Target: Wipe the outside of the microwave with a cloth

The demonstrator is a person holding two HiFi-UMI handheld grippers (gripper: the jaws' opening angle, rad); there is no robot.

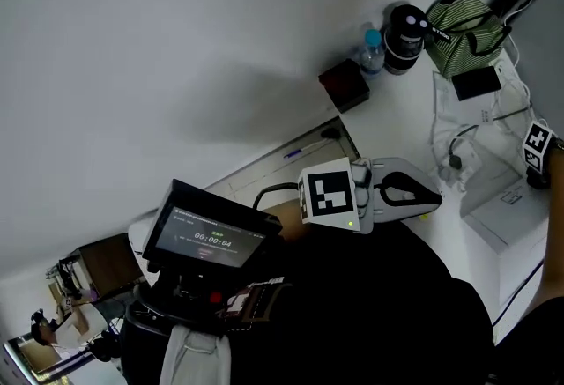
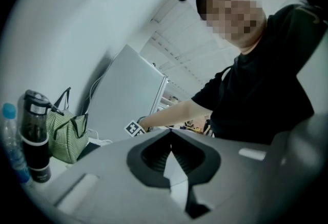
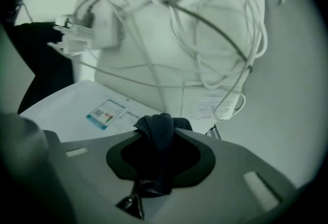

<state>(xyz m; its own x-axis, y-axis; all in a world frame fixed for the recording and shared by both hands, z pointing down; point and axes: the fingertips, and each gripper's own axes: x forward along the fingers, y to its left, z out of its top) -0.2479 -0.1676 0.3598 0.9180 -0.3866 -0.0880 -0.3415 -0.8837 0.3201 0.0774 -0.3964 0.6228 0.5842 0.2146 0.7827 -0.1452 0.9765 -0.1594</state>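
A dark cloth [image 3: 156, 138] hangs bunched between the jaws of my right gripper [image 3: 161, 121], which is shut on it. That gripper faces a white box-shaped appliance [image 3: 169, 48], apparently the microwave, with white cables [image 3: 225, 28] draped over it and paper labels [image 3: 205, 105] on it. In the head view only the right gripper's marker cube [image 1: 538, 147] shows, at the right edge over the white appliance [image 1: 507, 229]. My left gripper [image 1: 427, 196] is held in front of the person's body. Its jaws are shut with nothing between them [image 2: 170, 133].
On the white table [image 1: 397, 119], a black flask [image 1: 405, 38], a water bottle [image 1: 372, 48], a green striped bag [image 1: 463, 22] and a dark box [image 1: 345, 85] stand at the back. A lit screen [image 1: 207, 238] sits near the person's chest. The person's arm [image 2: 174, 114] reaches toward the appliance [image 2: 128, 95].
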